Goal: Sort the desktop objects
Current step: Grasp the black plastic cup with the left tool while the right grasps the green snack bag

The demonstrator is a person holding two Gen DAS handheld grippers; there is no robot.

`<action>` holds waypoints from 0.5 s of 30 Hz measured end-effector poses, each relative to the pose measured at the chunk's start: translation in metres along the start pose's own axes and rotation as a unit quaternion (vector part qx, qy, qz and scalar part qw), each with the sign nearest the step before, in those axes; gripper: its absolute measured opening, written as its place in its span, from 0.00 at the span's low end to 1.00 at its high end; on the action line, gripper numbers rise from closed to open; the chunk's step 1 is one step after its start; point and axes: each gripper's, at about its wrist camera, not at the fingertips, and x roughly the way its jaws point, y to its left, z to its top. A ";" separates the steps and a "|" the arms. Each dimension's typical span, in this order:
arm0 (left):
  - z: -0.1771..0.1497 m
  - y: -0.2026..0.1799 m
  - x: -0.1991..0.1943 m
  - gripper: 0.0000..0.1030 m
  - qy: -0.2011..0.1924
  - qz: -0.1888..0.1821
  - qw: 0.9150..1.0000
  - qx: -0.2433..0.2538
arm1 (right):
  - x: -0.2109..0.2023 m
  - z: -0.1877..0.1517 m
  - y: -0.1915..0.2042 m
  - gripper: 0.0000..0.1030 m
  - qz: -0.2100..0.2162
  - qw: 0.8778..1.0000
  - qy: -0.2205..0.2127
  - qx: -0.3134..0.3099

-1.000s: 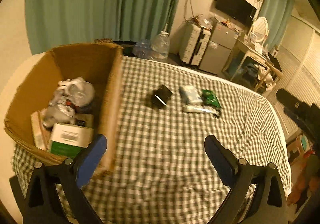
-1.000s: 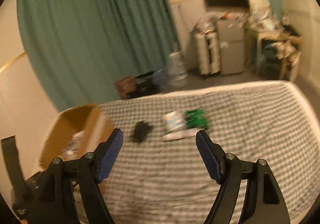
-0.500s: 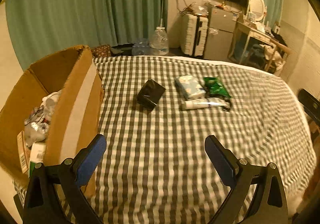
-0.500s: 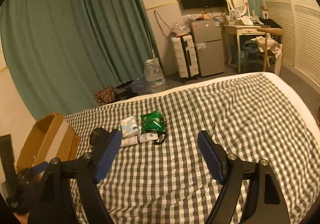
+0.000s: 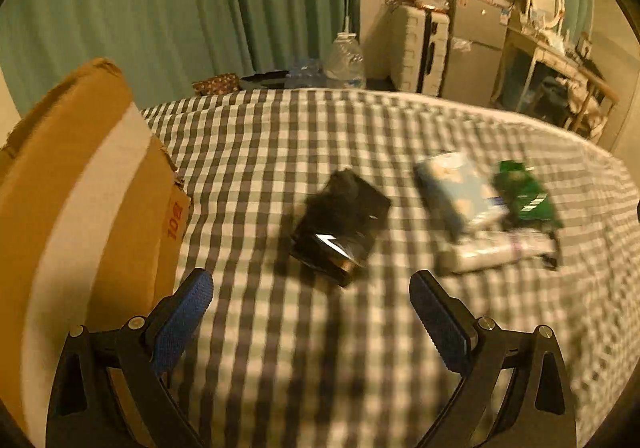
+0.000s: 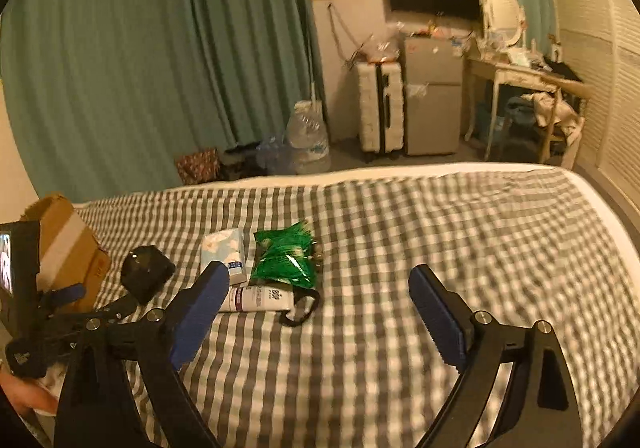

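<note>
On the checked cloth lie a black glossy packet (image 5: 340, 226), a pale blue tissue pack (image 5: 456, 192), a green snack bag (image 5: 524, 196) and a white tube (image 5: 496, 250). My left gripper (image 5: 312, 312) is open and empty, just short of the black packet, with the cardboard box (image 5: 72, 216) at its left. In the right wrist view my right gripper (image 6: 316, 308) is open and empty, above the cloth, near the tube (image 6: 258, 298), green bag (image 6: 286, 258), tissue pack (image 6: 224, 252) and black packet (image 6: 146, 272). The left gripper (image 6: 88, 308) shows at the left edge there.
The cardboard box (image 6: 66, 248) stands at the table's left end. Behind the table are green curtains (image 6: 160, 48), water bottles (image 6: 306, 140), a suitcase (image 6: 380, 104), a small fridge (image 6: 432, 96) and a desk (image 6: 524, 80). A black strap loop (image 6: 300, 308) lies by the tube.
My left gripper has moved away from the box and down toward the black packet, which now looms larger. My right gripper has shifted so the objects sit by its left finger.
</note>
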 end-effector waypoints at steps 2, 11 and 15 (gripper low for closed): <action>0.003 0.001 0.014 0.98 -0.001 0.004 1.000 0.000 | 0.022 0.004 0.006 0.85 0.013 1.000 0.009 -0.009; 0.010 0.002 0.058 0.98 0.023 0.018 1.000 0.000 | 0.106 0.006 0.007 0.48 0.050 0.996 0.078 0.004; 0.015 0.004 0.062 0.95 0.034 0.001 0.999 -0.003 | 0.116 -0.003 0.011 0.48 0.043 0.994 0.098 -0.013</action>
